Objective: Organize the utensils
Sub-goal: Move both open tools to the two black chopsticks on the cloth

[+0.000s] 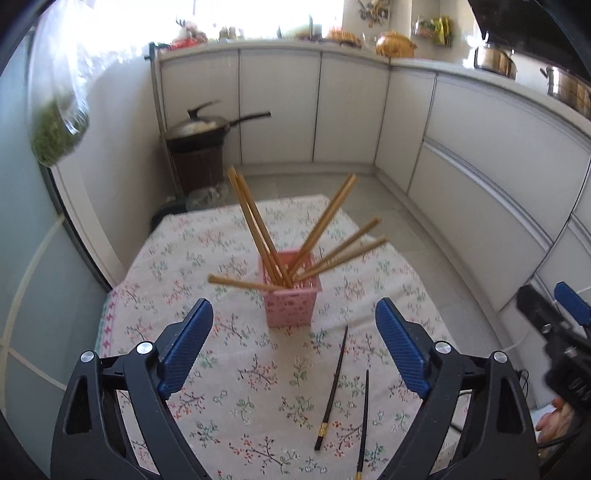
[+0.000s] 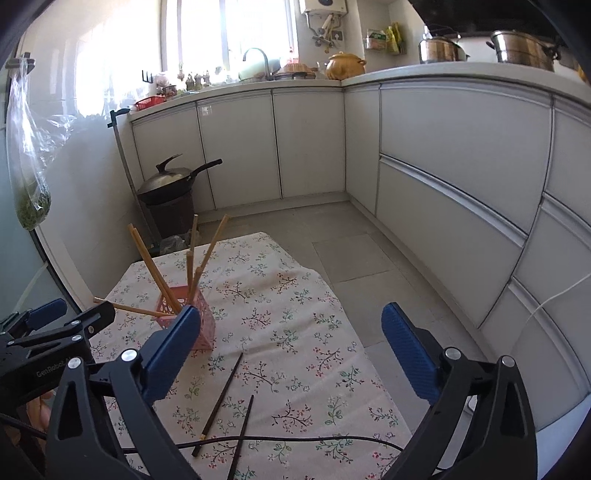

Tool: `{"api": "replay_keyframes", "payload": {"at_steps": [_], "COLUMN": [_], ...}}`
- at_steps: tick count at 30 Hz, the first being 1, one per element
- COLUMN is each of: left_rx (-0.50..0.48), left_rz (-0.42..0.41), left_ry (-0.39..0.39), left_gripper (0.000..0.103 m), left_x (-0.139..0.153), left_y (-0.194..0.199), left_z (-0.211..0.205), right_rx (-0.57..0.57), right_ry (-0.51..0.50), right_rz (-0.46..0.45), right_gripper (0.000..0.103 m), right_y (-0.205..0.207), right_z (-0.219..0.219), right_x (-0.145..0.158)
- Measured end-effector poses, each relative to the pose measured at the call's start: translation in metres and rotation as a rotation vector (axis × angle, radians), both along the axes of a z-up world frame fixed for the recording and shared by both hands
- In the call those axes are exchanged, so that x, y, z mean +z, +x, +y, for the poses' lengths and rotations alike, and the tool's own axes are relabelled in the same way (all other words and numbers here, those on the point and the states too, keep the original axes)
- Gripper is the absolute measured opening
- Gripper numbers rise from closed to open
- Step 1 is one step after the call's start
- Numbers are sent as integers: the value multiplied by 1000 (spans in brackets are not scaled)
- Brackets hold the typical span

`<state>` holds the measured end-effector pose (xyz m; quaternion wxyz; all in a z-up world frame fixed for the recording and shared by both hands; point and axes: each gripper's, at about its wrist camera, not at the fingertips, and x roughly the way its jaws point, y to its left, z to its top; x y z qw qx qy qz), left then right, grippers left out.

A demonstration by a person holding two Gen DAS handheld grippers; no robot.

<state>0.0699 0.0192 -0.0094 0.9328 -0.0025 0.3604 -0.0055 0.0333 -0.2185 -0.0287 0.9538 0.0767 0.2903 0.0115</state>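
I hold both grippers, left gripper point(image 1: 294, 345) and right gripper point(image 2: 291, 350), spread wide and empty (nothing gripped), ready for the dark chopsticks point(image 1: 331, 387) lying outside the pink basket point(image 1: 291, 295).

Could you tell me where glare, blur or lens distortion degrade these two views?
Left wrist view: the window is blown out white, the hanging bag of greens is smeared, and the cabinets bow from the fisheye. Right wrist view: glare washes the window and the wall beside it; the dark chopsticks stay sharp.

Pink perforated basket point(image 1: 291, 302); tan chopsticks point(image 1: 255, 225); dark chopsticks point(image 1: 332, 384) (gold bands); white tablecloth point(image 1: 229, 387), red-green floral print.
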Motion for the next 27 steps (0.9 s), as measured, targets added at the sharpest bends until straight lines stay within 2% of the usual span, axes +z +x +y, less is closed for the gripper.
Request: {"api": "replay_keyframes", "payload": {"at_steps": [4, 6, 9, 14, 19, 23, 27], "left_rx": [-31, -52, -77, -101, -109, -86, -63], "left_rz": [129, 222, 339, 472, 534, 561, 584], "left_ry": [-2, 26, 62, 61, 30, 74, 71], "left_gripper": [90, 91, 91, 91, 91, 91, 90], "left_x": [-26, -47, -79, -119, -141, -156, -170], "left_y": [19, 33, 48, 68, 87, 106, 121], "left_z": [-9, -20, -36, -56, -71, -76, -73], "right_rx": [15, 34, 31, 36, 42, 42, 36], "right_ry": [86, 115, 135, 131, 155, 160, 184], "right_rz": [65, 94, 123, 188, 219, 238, 272], "right_gripper": [96, 96, 96, 96, 96, 96, 96], "right_y": [0, 1, 2, 8, 13, 17, 21], "right_z": [-24, -33, -44, -52, -60, -63, -68], "right_x": [-9, -13, -21, -34, -39, -44, -51]}}
